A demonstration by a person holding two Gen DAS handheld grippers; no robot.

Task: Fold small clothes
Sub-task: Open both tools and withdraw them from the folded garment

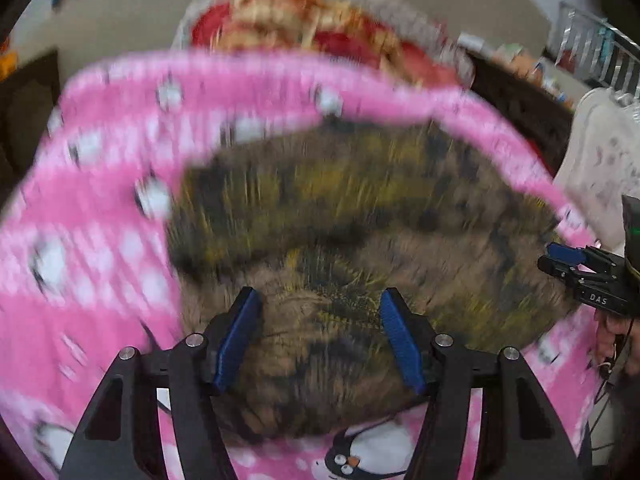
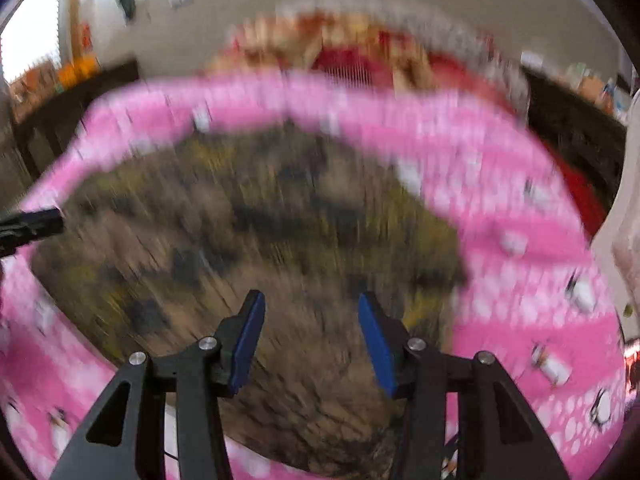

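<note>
Mostly blurred — mottled brown garment [image 1: 360, 208], fleecy pink blanket [image 1: 100, 152].

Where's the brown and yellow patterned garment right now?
The brown and yellow garment lies spread on the pink penguin blanket, filling the middle of both wrist views, ahead of the open left gripper.

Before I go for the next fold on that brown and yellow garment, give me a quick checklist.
1. Left gripper jaws open, nothing between them: ok.
2. Right gripper jaws open, nothing between them: ok.
3. Brown and yellow garment lies on the pink penguin blanket: ok.
4. Garment edges and corners sharp enough to aim at: not ok, both views blurred.
5. Garment flat, folds neat: cannot tell.
</note>
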